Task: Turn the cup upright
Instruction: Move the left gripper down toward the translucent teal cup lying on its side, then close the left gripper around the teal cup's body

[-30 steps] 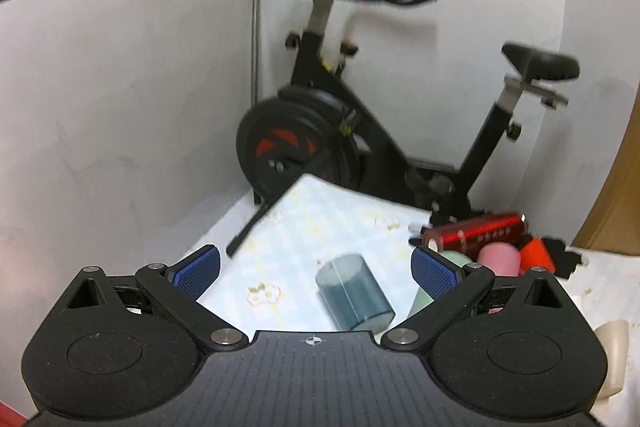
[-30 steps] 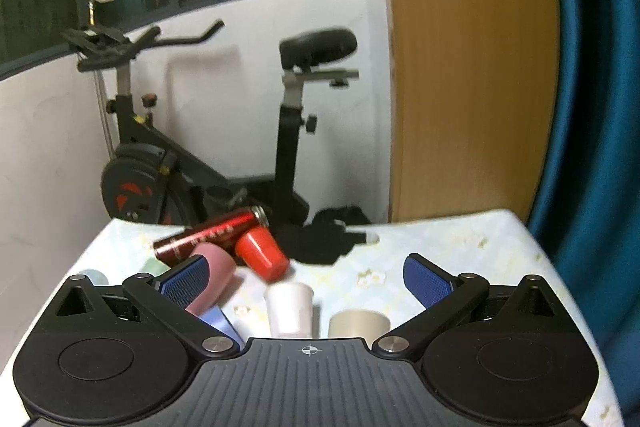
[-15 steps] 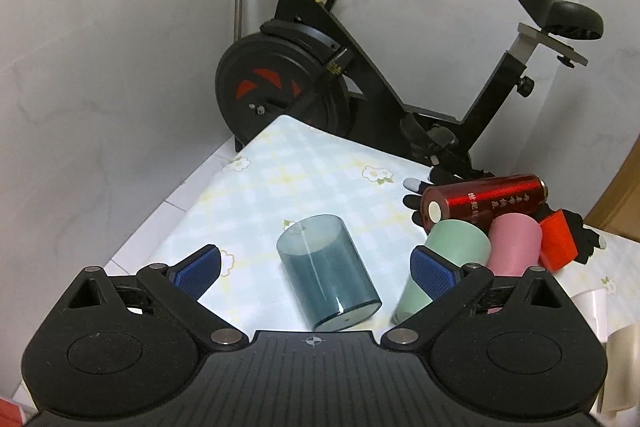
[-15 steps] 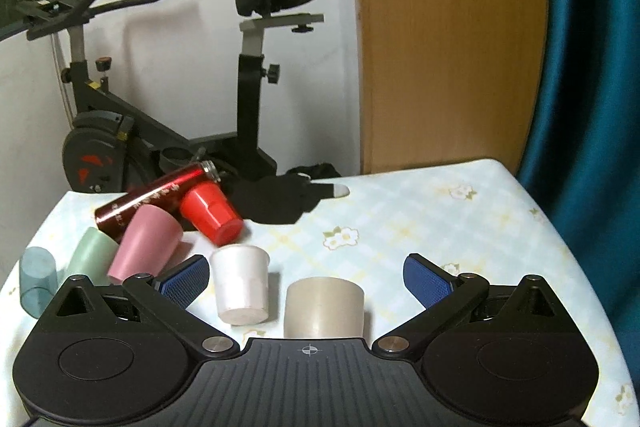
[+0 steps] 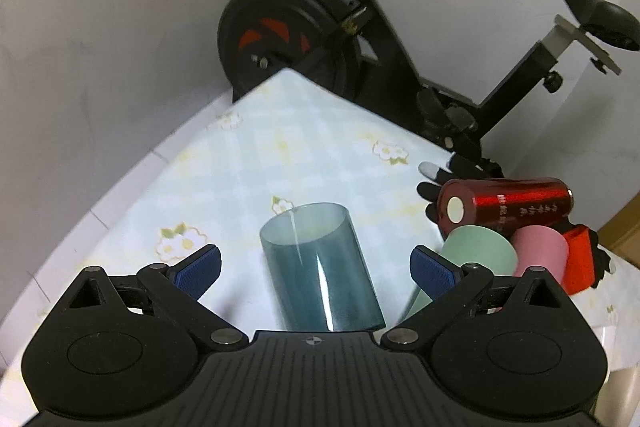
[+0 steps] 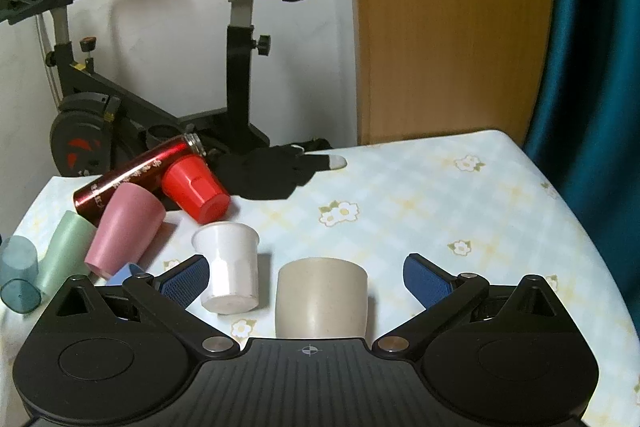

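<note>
A clear blue-grey cup lies on its side on the flowered tablecloth, between the fingers of my open left gripper, which does not touch it. The same cup shows at the far left of the right wrist view. My open right gripper hovers over a beige cup that stands mouth down. A white cup stands mouth down beside its left finger.
A green cup, a pink cup, a red cup and a red bottle lie in a cluster, with a black glove behind. An exercise bike stands past the table's far edge.
My left gripper has come down and forward, so the blue-grey cup now lies between its fingers. My right gripper has tilted down towards the beige cup.
</note>
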